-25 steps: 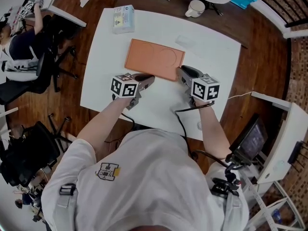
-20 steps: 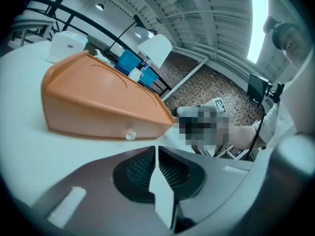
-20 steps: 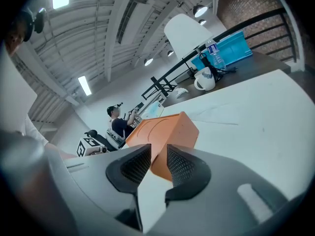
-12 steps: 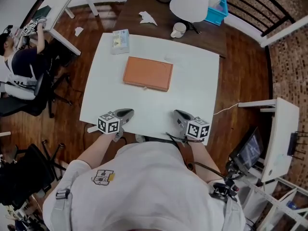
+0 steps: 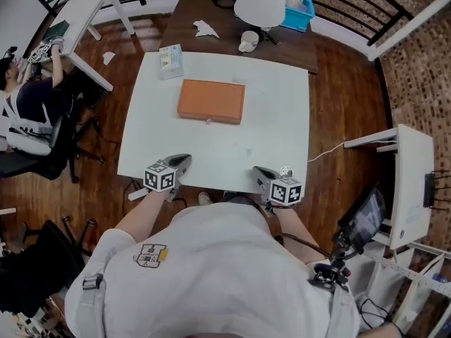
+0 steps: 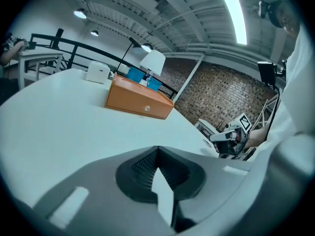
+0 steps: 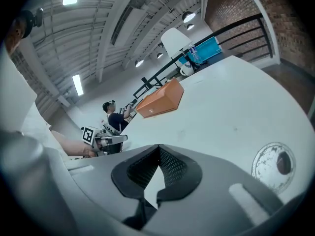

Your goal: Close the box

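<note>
The orange box (image 5: 211, 101) lies flat on the far half of the white table (image 5: 275, 118) with its lid down; a small clasp shows on its front side. My left gripper (image 5: 184, 158) rests at the table's near edge on the left, shut and empty. My right gripper (image 5: 258, 170) sits at the near edge on the right, also shut with nothing between its pads. Both are well short of the box. In the left gripper view the box (image 6: 139, 102) stands far ahead of the closed tips (image 6: 156, 149). The right gripper view shows the box (image 7: 160, 98) far beyond its closed tips (image 7: 158, 149).
A white tissue box (image 5: 170, 62) sits at the table's far left corner. A mug (image 5: 248, 41), a white lamp shade (image 5: 260, 1) and a blue bin (image 5: 299, 2) stand on the dark table beyond. A person sits at far left (image 5: 28, 104). A round disc (image 7: 273, 166) lies by my right gripper.
Both grippers have drawn back from the box's front edge to the table's near edge. The head view has pulled back, and the box has stayed in place.
</note>
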Demonstrator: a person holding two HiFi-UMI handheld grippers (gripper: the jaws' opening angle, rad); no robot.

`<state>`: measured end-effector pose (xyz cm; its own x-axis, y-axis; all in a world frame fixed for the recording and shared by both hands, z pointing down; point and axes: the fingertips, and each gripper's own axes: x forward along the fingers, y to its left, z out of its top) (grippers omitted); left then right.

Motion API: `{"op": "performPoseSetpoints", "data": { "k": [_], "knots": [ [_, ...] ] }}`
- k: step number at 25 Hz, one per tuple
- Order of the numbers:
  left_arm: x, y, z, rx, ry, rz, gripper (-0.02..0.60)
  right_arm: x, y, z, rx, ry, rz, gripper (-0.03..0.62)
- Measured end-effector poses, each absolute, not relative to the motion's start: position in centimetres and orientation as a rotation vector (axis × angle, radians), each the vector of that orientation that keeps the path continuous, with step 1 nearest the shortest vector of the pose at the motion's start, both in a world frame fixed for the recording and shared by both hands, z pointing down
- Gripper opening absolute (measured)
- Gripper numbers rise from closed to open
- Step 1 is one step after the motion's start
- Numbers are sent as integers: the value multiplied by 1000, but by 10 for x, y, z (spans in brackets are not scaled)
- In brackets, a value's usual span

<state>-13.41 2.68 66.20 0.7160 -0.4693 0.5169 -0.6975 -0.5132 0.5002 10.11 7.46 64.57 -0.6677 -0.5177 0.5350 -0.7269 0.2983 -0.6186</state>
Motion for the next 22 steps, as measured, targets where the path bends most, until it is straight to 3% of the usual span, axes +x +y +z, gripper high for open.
{"op": "performPoseSetpoints", "data": {
  "k": [22],
  "knots": [
    [-133, 24, 658, 2197, -890, 395, -2, 95, 72, 640, 1146, -2350, 1255, -2]
  ]
}}
